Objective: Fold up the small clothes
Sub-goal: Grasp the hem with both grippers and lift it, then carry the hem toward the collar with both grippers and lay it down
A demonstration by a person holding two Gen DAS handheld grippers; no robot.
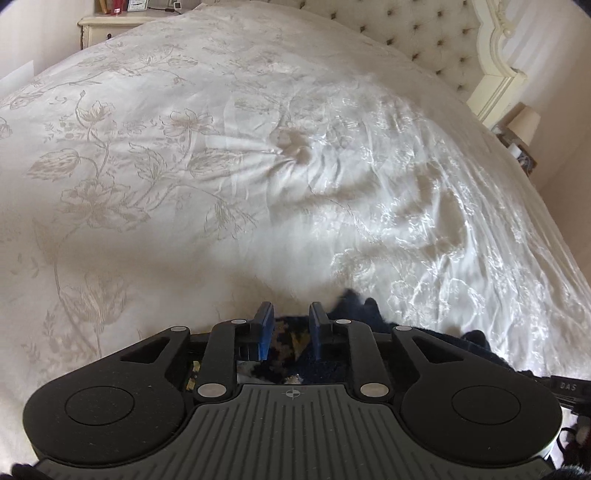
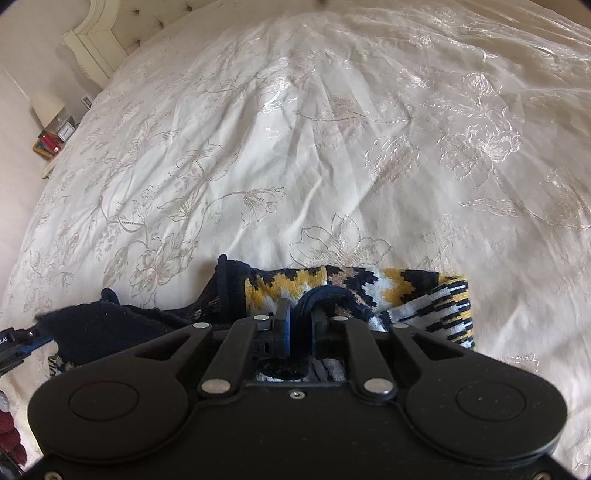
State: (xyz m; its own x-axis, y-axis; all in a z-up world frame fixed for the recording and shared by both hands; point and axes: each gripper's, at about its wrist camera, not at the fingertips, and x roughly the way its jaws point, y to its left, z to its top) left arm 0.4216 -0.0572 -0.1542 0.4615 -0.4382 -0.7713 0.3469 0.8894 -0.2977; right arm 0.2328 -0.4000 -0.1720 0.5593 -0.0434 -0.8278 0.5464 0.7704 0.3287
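Observation:
A small knitted garment [image 2: 354, 291], navy with yellow, white and tan pattern, lies bunched on the bedspread right in front of my right gripper [image 2: 301, 317]. That gripper's blue-padded jaws are shut on a navy fold of it. In the left wrist view, my left gripper [image 1: 291, 317] is open, its blue pads [image 1: 266, 325] apart, with the same garment [image 1: 354, 306] under and just right of them. Most of the garment is hidden beneath both gripper bodies.
A white floral bedspread [image 1: 221, 166] covers the whole bed. A tufted headboard [image 1: 424, 33] and a bedside lamp [image 1: 524, 125] stand at the far right in the left wrist view. A cream nightstand [image 1: 107, 26] stands at the back left.

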